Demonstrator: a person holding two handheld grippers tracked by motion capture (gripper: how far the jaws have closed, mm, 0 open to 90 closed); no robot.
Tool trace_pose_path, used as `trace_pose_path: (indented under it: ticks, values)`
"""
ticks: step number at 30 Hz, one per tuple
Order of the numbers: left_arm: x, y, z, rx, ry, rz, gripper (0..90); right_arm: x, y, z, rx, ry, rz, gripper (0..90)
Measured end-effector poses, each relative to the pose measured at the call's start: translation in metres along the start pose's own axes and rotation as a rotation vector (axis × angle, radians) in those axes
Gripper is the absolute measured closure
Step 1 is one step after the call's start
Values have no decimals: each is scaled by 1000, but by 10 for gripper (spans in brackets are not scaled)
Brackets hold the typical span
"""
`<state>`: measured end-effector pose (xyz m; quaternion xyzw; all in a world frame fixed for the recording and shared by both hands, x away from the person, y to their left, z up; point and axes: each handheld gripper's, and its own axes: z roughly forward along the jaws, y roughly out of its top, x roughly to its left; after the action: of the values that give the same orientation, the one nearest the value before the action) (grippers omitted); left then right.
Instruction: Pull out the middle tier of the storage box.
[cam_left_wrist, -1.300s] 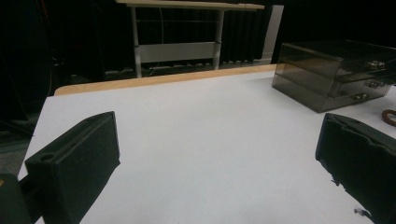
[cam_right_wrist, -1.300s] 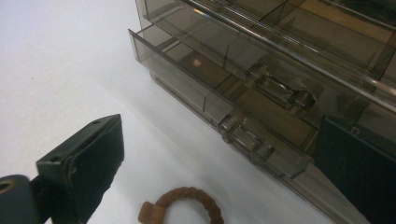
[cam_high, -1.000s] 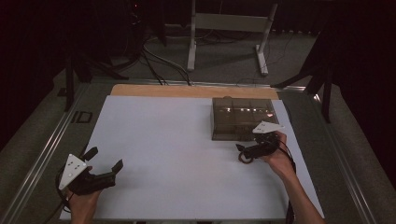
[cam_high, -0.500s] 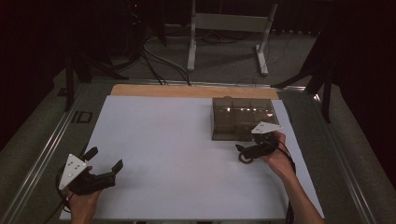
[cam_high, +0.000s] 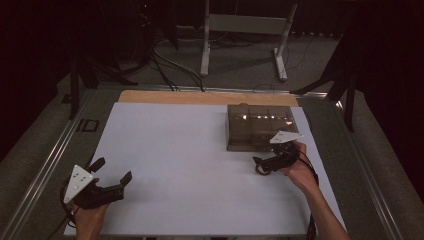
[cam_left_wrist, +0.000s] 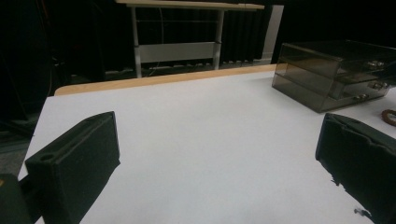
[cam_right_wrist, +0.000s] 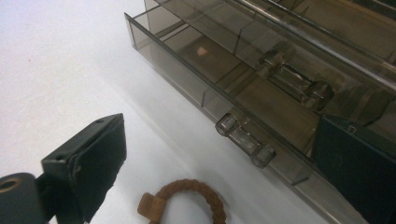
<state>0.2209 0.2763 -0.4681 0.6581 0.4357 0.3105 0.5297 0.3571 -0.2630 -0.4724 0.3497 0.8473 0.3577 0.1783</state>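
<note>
My left gripper (cam_high: 112, 177) rests at the near left of the white desk (cam_high: 190, 165), jaws spread wide, holding nothing. My right gripper (cam_right_wrist: 219, 168) sits at the near right, just in front of the smoked clear drawer box (cam_high: 257, 127); its jaws stand wide apart and empty. The lower drawer (cam_right_wrist: 219, 74) is pulled partly out. A brown braided ring (cam_right_wrist: 187, 200) lies on the desk between my right jaws, touching neither.
</note>
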Motion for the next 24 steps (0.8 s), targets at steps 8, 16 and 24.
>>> trace_pose_path:
  ticks: [8,16,24]
  values:
    - [1,0,0,-1,1,-1,12,-3,1,4,32,-69,-23,129]
    - [0,0,0,0,-2,-1,11,-3,0,6,43,-82,-30,165]
    - [1,0,0,2,0,-2,12,-3,1,4,58,-89,-27,200]
